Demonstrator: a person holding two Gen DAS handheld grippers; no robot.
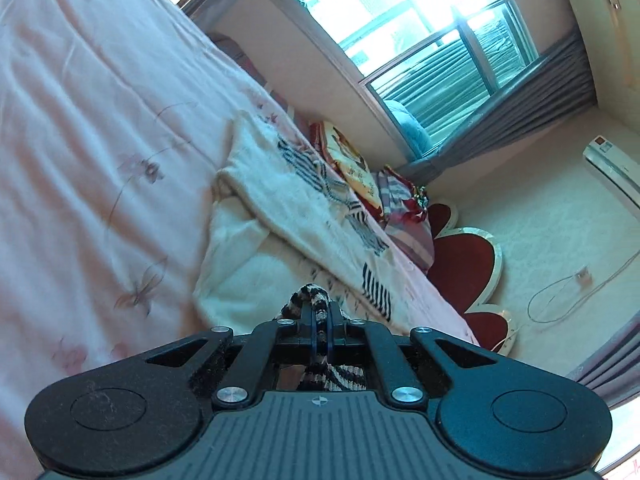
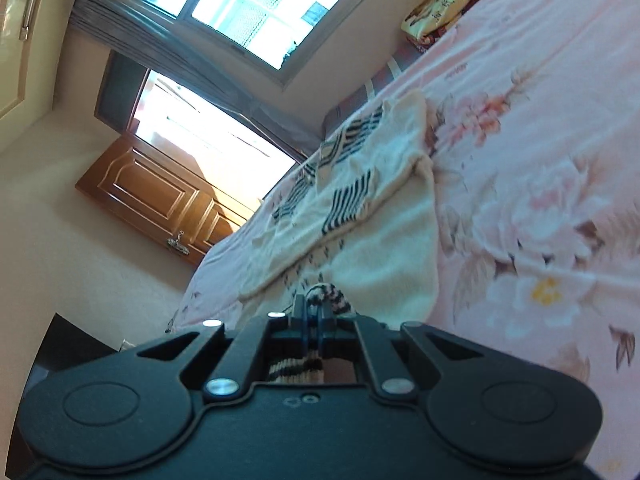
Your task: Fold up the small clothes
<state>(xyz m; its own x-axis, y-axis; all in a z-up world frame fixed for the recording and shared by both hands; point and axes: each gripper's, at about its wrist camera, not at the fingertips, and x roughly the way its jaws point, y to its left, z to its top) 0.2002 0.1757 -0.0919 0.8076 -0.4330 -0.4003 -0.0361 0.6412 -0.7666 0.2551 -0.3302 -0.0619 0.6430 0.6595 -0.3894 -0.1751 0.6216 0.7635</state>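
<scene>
Both grippers' jaws on sweater (image 1: pixel 280 200) hem.

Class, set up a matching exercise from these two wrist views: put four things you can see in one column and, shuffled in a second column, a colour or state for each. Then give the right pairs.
Column A
1. left claw
2. sweater
3. bedsheet
4. door

Column B
a. brown wood
b. pink with flowers
c. shut on striped knit cuff
d. white, lying on the bed

Pairs: 1-c, 2-d, 3-b, 4-a
</scene>
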